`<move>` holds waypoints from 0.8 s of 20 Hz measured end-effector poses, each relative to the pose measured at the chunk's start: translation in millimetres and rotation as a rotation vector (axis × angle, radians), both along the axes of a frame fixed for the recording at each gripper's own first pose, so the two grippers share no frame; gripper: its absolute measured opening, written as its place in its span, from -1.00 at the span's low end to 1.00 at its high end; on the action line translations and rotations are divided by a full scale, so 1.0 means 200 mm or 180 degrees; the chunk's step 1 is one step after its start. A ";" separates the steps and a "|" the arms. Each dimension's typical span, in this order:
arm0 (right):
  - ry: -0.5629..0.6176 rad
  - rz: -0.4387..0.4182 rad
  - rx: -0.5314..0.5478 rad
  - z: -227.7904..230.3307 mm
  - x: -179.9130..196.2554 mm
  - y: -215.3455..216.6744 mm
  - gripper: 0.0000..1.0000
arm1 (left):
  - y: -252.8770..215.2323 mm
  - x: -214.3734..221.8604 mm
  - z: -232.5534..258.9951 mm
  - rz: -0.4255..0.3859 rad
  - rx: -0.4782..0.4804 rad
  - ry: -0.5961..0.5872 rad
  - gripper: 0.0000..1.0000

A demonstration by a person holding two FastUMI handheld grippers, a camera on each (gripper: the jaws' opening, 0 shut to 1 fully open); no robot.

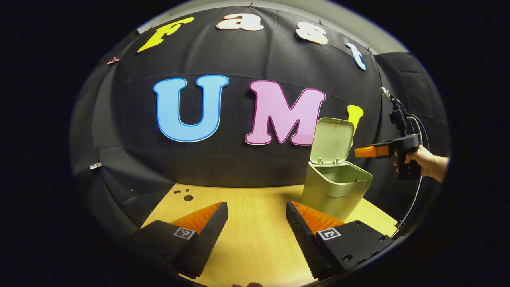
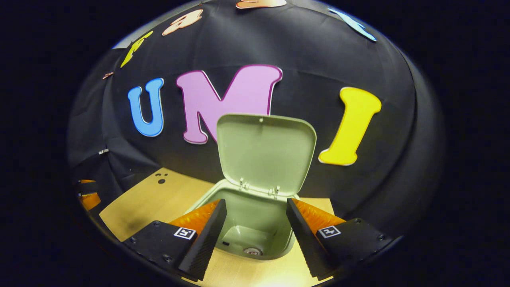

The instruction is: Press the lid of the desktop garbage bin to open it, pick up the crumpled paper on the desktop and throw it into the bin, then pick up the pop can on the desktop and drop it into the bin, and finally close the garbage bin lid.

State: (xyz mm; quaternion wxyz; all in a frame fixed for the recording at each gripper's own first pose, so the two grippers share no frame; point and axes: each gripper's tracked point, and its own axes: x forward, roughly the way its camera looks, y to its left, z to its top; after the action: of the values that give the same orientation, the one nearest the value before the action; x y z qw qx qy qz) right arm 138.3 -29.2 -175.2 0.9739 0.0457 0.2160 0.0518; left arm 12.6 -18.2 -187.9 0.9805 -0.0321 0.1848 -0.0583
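Now the right gripper [image 2: 256,223] is being held over the open garbage bin [image 2: 279,239].
Its jaws are being kept apart, empty; the pop can [image 2: 252,251] is lying inside, the lid [image 2: 266,153] upright. Left gripper [image 1: 257,227] is being held spread over the desktop [image 1: 255,243].

The garbage bin [image 1: 334,191] stands near the desktop's [image 1: 255,235] right rear corner (lid [image 1: 332,140] raised behind its opening), with the pop can [image 2: 252,251] inside.
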 end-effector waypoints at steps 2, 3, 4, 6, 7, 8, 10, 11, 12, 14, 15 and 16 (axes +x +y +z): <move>-0.0103 0.0045 -0.0070 0.07 0.04 0.02 0.92 | 0.00 0.00 0.00 -0.0003 -0.0001 -0.0003 0.91; -0.0127 0.0087 -0.0124 0.10 0.06 0.03 0.92 | 0.00 0.00 0.01 -0.0004 0.0000 -0.0006 0.91; -0.0155 0.0125 -0.0161 0.13 0.08 0.04 0.92 | 0.00 0.00 0.01 -0.0006 0.0002 -0.0010 0.91; -0.0216 0.0142 -0.0152 0.19 0.14 0.05 0.92 | -0.01 0.00 0.01 -0.0004 0.0004 -0.0017 0.91; -0.0258 0.0125 -0.0129 0.22 0.17 0.05 0.96 | -0.01 0.01 0.02 -0.0002 0.0004 -0.0020 0.91; -0.0307 0.0098 -0.0099 0.26 0.19 0.05 0.96 | 0.00 0.00 0.01 0.0005 0.0004 -0.0018 0.91; -0.0446 0.0031 -0.0069 0.34 0.26 0.03 0.96 | 0.01 0.00 0.01 0.0024 0.0002 -0.0014 0.91; -0.0521 0.0002 -0.0096 0.38 0.29 0.01 0.96 | 0.01 -0.01 0.01 0.0036 0.0000 -0.0012 0.91; -0.0598 -0.0022 -0.0120 0.42 0.32 0.00 0.96 | 0.02 -0.01 0.01 0.0052 0.0002 -0.0007 0.91; -0.0717 -0.0058 -0.0128 0.48 0.36 0.00 0.96 | 0.04 -0.02 0.00 0.0088 0.0002 0.0004 0.90; -0.0758 -0.0083 -0.0128 0.49 0.38 -0.01 0.95 | 0.05 -0.02 0.01 0.0106 0.0002 0.0009 0.91; -0.0788 -0.0117 -0.0132 0.51 0.41 -0.02 0.95 | 0.06 -0.02 0.00 0.0123 0.0003 0.0013 0.91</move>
State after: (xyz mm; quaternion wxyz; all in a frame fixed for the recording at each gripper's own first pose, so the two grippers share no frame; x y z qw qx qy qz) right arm 220.4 -33.0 -74.0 0.9947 0.0227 0.0943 0.0347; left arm 9.0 -6.7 -187.5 0.9811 -0.0353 0.1862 -0.0392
